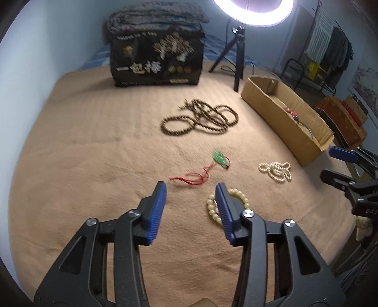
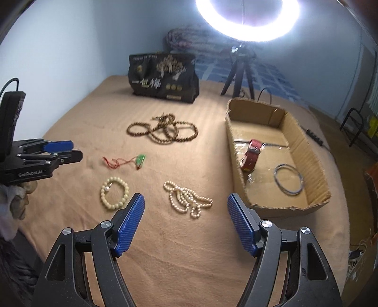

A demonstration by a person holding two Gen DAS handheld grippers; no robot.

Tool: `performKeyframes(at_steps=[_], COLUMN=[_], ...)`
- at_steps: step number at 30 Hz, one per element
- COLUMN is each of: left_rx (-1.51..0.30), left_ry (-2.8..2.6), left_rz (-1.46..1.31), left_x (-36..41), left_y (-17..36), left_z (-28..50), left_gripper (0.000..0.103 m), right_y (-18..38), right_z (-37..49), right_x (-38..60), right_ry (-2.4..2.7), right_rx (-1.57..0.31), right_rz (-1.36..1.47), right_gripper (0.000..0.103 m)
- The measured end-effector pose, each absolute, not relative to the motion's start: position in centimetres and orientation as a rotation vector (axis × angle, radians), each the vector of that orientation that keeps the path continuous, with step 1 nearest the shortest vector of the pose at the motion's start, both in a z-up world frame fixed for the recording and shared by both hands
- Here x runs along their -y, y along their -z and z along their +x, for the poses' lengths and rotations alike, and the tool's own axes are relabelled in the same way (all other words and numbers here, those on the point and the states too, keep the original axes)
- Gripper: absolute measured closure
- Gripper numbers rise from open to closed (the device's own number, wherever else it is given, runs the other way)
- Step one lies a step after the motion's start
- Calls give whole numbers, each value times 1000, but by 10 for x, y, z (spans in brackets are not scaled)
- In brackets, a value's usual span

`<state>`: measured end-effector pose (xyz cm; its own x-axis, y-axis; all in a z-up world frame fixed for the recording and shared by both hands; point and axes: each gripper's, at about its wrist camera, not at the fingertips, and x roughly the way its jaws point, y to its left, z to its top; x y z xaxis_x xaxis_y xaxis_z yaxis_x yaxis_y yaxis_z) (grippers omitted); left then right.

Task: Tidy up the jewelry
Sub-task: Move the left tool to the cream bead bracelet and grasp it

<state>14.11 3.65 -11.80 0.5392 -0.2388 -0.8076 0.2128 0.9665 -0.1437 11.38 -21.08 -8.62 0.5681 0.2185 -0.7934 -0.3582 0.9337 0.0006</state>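
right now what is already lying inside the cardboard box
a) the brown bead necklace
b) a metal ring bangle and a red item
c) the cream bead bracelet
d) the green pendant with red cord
b: the right wrist view shows a metal ring bangle and a red item on the floor of the cardboard box; the other pieces lie out on the tan blanket.

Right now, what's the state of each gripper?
Left gripper: open, holding nothing, above the blanket near the cream bead bracelet.
Right gripper: open wide, empty, near the pearl necklace.

Pale blue wall (image 2: 59, 47), ring light (image 2: 246, 21) overhead, tan blanket (image 2: 165, 248), tripod (image 2: 238, 75).
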Motion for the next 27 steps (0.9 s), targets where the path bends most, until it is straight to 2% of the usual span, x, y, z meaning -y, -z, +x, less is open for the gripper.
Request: performKeyframes(at_steps=[2, 5, 7, 10, 12, 19, 27], left_rx=[-987, -1019, -1037, -1064, -1082, -1107, -1126], left_ry=[290, 308, 318, 322, 327, 350, 376], left_rz=[-40, -53, -58, -61, -66, -45, 15], left_x=[-33, -29, -27, -24, -23, -12, 3], left_y=[123, 132, 138, 148, 154, 165, 174], left_z=[144, 148, 152, 157, 160, 167, 172], left_gripper=[67, 69, 75, 76, 81, 85, 85], right_y=[96, 109, 115, 123, 127, 137, 143], right_z=[118, 122, 124, 127, 129, 142, 155], right_x=[208, 203, 199, 193, 189, 184, 179], right_ry=[-355, -376, -385, -393, -391, -394, -407], right_rx=[-927, -959, -973, -983, -986, -996, -1003], right_rz=[-177, -192, -207, -242, -264, -287, -299], right_gripper=[30, 30, 31, 31, 31, 31, 31])
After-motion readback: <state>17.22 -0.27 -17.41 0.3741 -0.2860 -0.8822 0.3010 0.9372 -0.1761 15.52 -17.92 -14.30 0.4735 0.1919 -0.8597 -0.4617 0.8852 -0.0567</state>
